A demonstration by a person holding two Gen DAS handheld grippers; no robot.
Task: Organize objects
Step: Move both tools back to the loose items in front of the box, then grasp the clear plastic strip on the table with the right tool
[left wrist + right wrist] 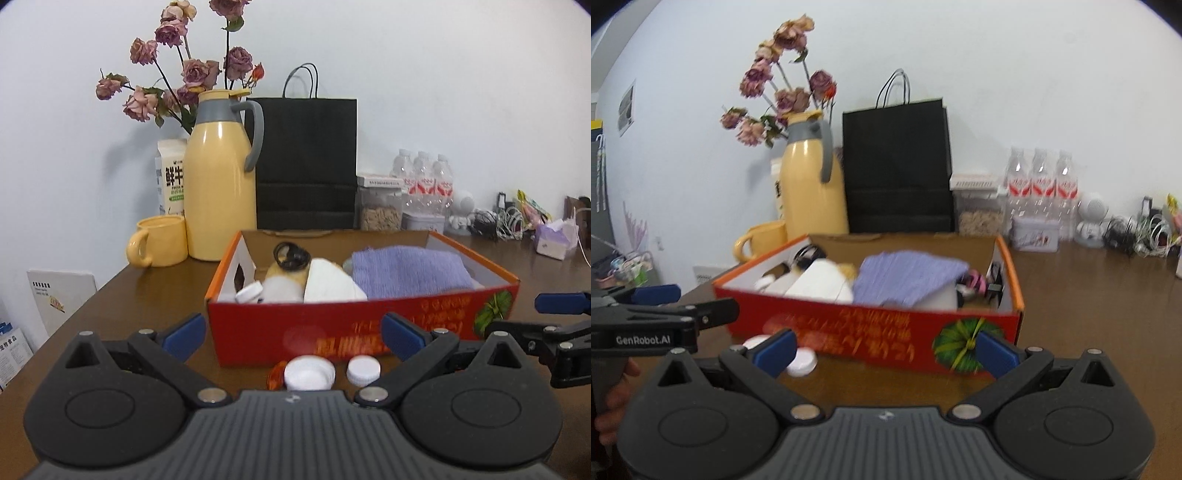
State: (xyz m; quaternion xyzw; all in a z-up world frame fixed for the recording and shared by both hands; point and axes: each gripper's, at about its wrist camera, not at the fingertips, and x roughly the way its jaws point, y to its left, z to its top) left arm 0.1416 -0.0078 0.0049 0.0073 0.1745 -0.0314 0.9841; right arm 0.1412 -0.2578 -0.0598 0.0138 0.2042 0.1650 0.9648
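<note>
Judging by the filled red box (pixel 332 328), sorting is mostly done; two white caps (pixel 309 373) await both spread, empty hand-held grippers (pixel 291 332).

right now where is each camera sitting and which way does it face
Left wrist view: sits on the left gripper, low over the table, facing the red box and two white caps before it; own open fingers show, with the right gripper at right.
Right wrist view: sits on the right gripper, facing the box's right end; own open fingers show, the left gripper and a hand at left.
Shared: box, purple cloth, yellow jug, black bag.
</note>
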